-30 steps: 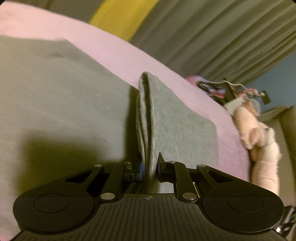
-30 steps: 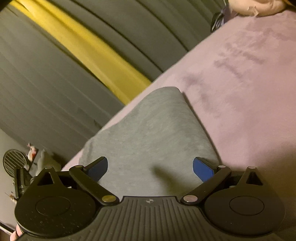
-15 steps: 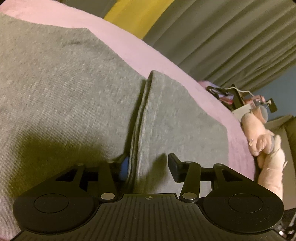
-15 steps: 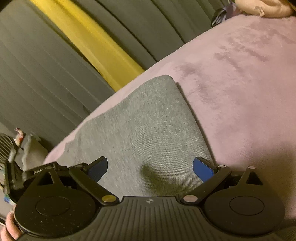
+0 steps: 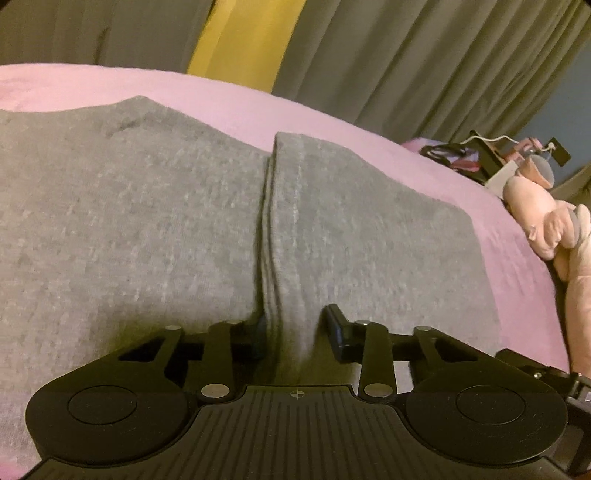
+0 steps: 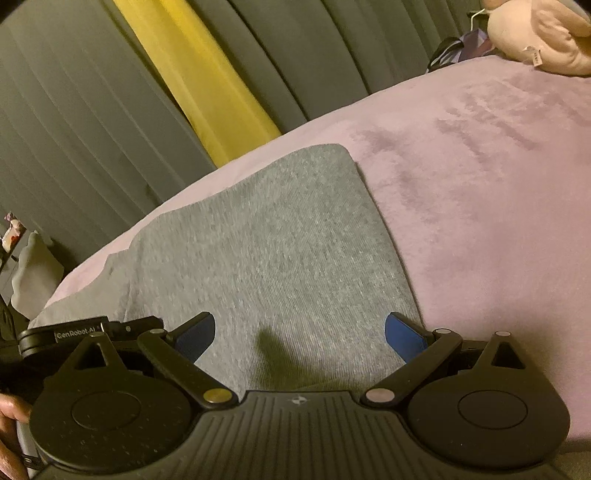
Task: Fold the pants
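Note:
The grey pants (image 5: 147,229) lie flat on the pink bed cover (image 5: 332,118). A folded layer (image 5: 369,236) lies over them on the right, its edge running away from me. My left gripper (image 5: 295,328) is open, its jaws either side of that folded edge; the left finger is partly hidden under the cloth. In the right wrist view the pants (image 6: 277,258) lie flat with a rounded far corner. My right gripper (image 6: 299,332) is wide open and empty just above the cloth. The left gripper's body (image 6: 85,328) shows at the left edge.
Grey curtains with a yellow strip (image 5: 251,40) hang behind the bed. A pink plush toy (image 5: 546,214) and a clutter of cables and small items (image 5: 491,158) lie at the bed's far right. The plush toy also shows in the right wrist view (image 6: 543,33).
My left gripper let go of the folded grey edge, which dropped from upright to flat. The right gripper stayed open and drifted slightly over the pants.

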### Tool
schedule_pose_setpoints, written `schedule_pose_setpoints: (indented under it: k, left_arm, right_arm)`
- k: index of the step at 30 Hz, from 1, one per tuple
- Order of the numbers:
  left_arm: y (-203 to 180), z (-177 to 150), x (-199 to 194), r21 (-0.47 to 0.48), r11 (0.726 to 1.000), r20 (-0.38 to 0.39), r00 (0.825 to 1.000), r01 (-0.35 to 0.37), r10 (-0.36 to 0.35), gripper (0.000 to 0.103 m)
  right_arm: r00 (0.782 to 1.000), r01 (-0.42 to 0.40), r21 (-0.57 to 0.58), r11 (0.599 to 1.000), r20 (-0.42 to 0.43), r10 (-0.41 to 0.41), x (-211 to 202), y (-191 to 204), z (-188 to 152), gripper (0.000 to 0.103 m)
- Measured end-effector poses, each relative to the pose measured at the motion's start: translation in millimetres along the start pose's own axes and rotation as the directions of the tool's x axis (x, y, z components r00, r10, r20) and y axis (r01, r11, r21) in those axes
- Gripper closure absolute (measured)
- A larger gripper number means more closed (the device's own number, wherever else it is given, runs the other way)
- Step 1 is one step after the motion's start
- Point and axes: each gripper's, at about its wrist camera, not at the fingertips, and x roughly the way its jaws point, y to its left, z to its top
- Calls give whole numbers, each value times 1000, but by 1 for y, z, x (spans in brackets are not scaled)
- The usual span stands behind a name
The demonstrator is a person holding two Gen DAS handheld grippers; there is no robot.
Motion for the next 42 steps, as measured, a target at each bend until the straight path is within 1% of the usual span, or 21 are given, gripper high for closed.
schedule_pose_setpoints:
  k: [3,6,9,11,15,17,21,23,24,25,26,28,30,32,33,34,36,37,38,40,42]
  left_arm:
    - [6,-1,-2,-11,1000,8,1000,6,-6,80]
    - [18,-4,-10,-15,1000,17,1000,14,-14,84]
    - [21,-4,-17,-27,999,35,999,28,-27,85]
    - [23,-3,-20,-35,999,42,998,38,-37,85]
    - [27,-1,-23,-65,997,52,998,47,-44,86]
    - [29,0,-26,-81,995,55,997,60,-55,86]
    - [27,0,-35,-69,997,78,996,43,-38,86]
    - [24,-1,-35,-57,998,75,997,22,-17,86]
    - [22,0,-34,-43,999,75,997,-14,17,85]
    - [20,-1,-34,-28,997,82,993,-78,80,86]
    - [19,-2,-36,-12,990,104,984,-142,142,85]
    - [19,-4,-44,-9,986,150,974,-169,168,76]
    - [16,-7,-57,5,991,215,968,-135,131,70]
    - [6,-13,-68,38,997,262,964,-60,48,52]
    - [1,-18,-71,53,999,268,963,-8,-7,36]
    - [-4,-23,-72,62,997,259,964,41,-55,25]
    - [-13,-37,-65,74,994,198,975,85,-98,21]
    - [-17,-42,-59,85,994,163,984,62,-75,21]
    - [-20,-46,-50,105,994,126,992,7,-21,21]
    - [-24,-51,-38,152,986,84,995,-72,60,25]
    - [-28,-53,-38,189,977,90,992,-100,84,25]
  right_arm:
    - [999,19,-26,999,41,-18,-8,4,-2,4]
    - [993,38,-103,994,114,-26,-19,17,-6,5]
    - [985,51,-213,976,173,-14,-28,35,-13,20]
    - [990,46,-265,963,139,-9,-22,43,-17,31]
    - [995,102,-280,955,38,-95,0,45,-18,35]
    - [993,118,-261,958,30,-114,3,42,-17,37]
    - [997,42,-261,964,71,-25,-10,40,-21,35]
    - [997,64,-274,960,54,-51,-6,41,-22,22]
    - [997,78,-278,958,24,-74,0,41,-21,19]
    - [995,89,-278,956,-12,-97,9,40,-20,18]
    - [992,103,-279,955,-36,-118,16,39,-21,17]
    - [993,98,-293,951,-40,-115,19,41,-21,11]
    - [992,95,-308,947,-45,-114,20,42,-22,9]
    - [993,92,-314,945,-47,-112,21,42,-23,5]
    - [993,88,-313,946,-47,-108,21,44,-23,4]
    - [993,91,-313,945,-45,-111,22,43,-23,4]
    - [993,97,-312,945,-40,-115,24,44,-23,4]
    - [993,98,-312,945,-39,-116,23,44,-22,4]
    - [992,99,-309,946,-38,-117,23,44,-22,4]
    - [992,106,-298,949,-31,-121,21,43,-21,4]
    - [991,122,-285,951,-18,-133,19,42,-20,4]
